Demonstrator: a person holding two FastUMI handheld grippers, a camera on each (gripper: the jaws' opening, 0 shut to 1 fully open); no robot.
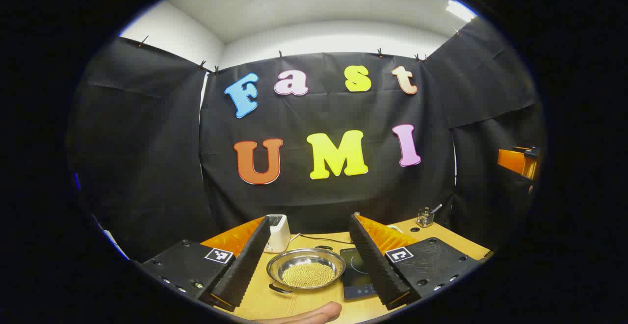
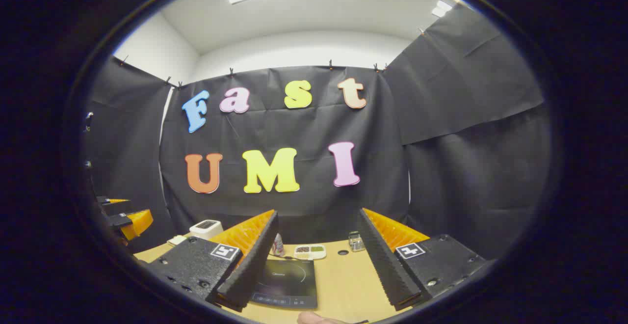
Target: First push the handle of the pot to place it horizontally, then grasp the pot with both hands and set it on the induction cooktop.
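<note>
Pot (image 1: 306,268) holds yellowish grains (shallow, metal), beside induction cooktop (image 1: 355,270); left tool (image 1: 309,257), right tool (image 2: 319,260) spread wide, empty.

You won't find readable writing here. Each gripper body carries a square black-and-white marker, a pattern and not text. The induction cooktop (image 2: 287,282) has a small mark and a control strip, both too small to read.

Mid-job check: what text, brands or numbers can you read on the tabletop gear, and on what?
Induction cooktop: a faint mark at its centre and print along the front control strip, both too small to read.
Square black-and-white tags: coded patterns, no letters or numbers.
Pot: no marking can be made out.
</note>
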